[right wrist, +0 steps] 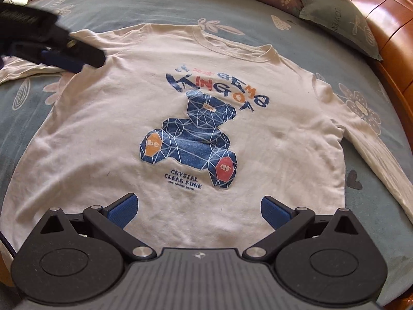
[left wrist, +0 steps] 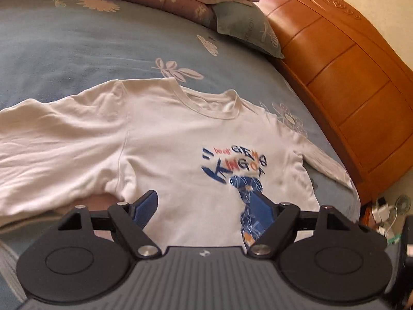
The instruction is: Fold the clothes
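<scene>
A white long-sleeved shirt (right wrist: 103, 134) lies face-up, spread flat on the blue floral bed (right wrist: 160, 7) — left gripper (left wrist: 206, 204) and right gripper (right wrist: 198, 206) hover above it, jaws wide apart, holding nothing

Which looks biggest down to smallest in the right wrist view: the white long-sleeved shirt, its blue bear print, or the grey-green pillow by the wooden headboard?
1. White long-sleeved shirt
2. Blue bear print
3. Grey-green pillow, though it lies farther from the camera, so it may only look smaller than the print.
</scene>
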Motion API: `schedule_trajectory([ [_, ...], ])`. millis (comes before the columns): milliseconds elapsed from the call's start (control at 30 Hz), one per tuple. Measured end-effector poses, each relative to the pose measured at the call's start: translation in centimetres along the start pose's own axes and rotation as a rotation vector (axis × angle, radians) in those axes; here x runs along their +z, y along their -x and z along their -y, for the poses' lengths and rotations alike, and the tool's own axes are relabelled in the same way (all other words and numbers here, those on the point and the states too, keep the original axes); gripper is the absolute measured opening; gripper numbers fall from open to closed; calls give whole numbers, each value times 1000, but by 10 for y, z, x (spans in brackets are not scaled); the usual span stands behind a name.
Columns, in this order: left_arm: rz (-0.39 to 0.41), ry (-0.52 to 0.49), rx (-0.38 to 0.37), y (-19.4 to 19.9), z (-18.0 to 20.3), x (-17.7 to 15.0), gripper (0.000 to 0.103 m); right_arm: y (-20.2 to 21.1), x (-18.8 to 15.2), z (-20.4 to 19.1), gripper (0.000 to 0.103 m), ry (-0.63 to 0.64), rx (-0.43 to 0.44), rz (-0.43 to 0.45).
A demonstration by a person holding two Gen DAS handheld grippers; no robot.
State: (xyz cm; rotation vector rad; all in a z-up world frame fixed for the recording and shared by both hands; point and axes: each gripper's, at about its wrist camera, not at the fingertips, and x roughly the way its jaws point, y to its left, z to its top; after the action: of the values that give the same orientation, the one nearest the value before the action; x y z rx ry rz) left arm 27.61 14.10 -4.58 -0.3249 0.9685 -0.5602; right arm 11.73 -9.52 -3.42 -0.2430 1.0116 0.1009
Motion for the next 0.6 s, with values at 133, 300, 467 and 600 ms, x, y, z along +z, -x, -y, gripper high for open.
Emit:
schedule_trajectory([
  [133,-28,-8,95,-10,-16,-13,73,-4,8,-4,103,25,-5,42],
  [300,-21,-43,28,23,10,-39,80,-11,3,15,103,62,-15,47],
  [467,-130,-111,18,6,37,-77,81,-31,-11,39,103,96,19,6],
  [600,-100,-138,78,3,49,-93,86,-41,-17,54,103,9,104,-4],
])
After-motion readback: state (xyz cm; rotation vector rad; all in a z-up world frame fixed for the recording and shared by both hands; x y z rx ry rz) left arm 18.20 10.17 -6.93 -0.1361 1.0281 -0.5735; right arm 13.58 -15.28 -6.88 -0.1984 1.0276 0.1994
